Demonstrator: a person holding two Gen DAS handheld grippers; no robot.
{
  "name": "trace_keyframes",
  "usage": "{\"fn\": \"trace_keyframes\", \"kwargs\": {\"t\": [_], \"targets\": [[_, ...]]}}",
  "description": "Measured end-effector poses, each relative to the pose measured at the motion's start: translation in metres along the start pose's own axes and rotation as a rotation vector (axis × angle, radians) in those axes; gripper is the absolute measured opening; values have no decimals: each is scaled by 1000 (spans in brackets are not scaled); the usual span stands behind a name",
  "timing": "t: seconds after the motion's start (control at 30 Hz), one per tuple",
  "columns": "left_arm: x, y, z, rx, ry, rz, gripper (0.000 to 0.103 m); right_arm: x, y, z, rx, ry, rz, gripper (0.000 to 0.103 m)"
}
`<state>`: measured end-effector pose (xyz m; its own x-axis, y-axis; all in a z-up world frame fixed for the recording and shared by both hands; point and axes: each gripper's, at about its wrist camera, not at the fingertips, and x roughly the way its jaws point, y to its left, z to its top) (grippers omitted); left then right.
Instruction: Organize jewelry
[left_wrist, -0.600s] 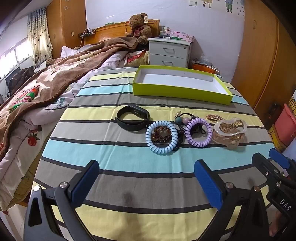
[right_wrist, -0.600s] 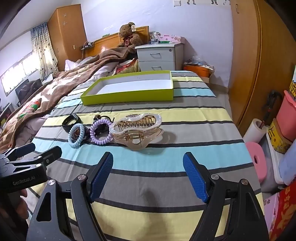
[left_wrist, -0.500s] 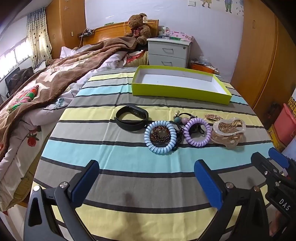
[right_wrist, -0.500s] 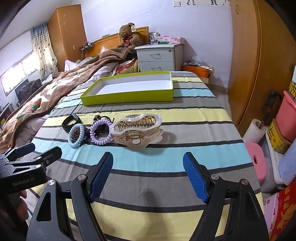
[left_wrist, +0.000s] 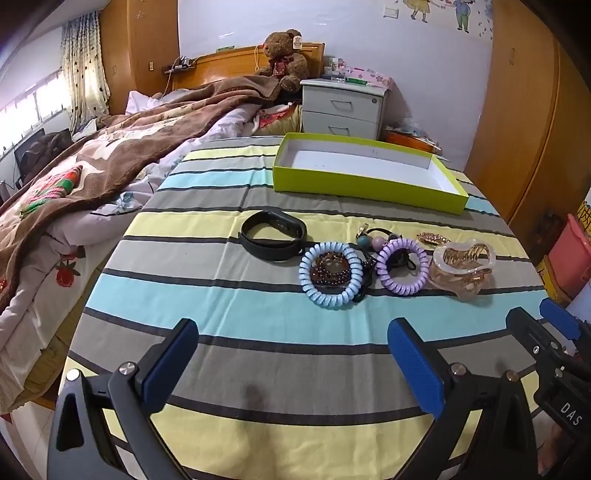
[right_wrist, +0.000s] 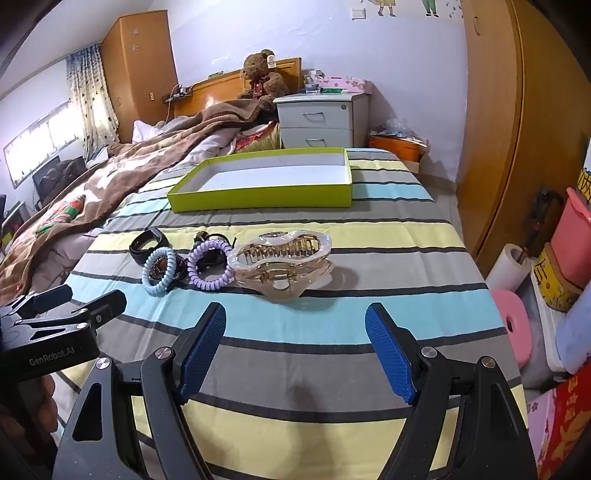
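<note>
Both the left gripper (left_wrist: 291, 363) and right gripper (right_wrist: 295, 349) are hovering with jaws wide and empty, since the hair claw clip (right_wrist: 282, 260), coil ties and black band are lying clustered short of the empty green box (right_wrist: 258, 195).

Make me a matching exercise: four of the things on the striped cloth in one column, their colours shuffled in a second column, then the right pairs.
Things:
1. wristband
2. large hair claw
3. open box
4. spiral hair tie nearest the hair claw

Colours:
A. lime green outside, white inside
B. lilac
C. black
D. clear pinkish with gold teeth

Pairs: 1-C, 2-D, 3-A, 4-B
</note>
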<state>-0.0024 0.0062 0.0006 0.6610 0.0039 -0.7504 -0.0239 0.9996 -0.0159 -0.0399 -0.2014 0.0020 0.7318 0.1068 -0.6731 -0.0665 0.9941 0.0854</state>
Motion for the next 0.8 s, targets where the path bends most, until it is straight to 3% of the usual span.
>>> {"fn": "trace_keyframes", "kwargs": {"t": [0.8], "targets": [[-4,1,-2,-2,0,2,103,1,-2,4,5,-6,3,78]]}}
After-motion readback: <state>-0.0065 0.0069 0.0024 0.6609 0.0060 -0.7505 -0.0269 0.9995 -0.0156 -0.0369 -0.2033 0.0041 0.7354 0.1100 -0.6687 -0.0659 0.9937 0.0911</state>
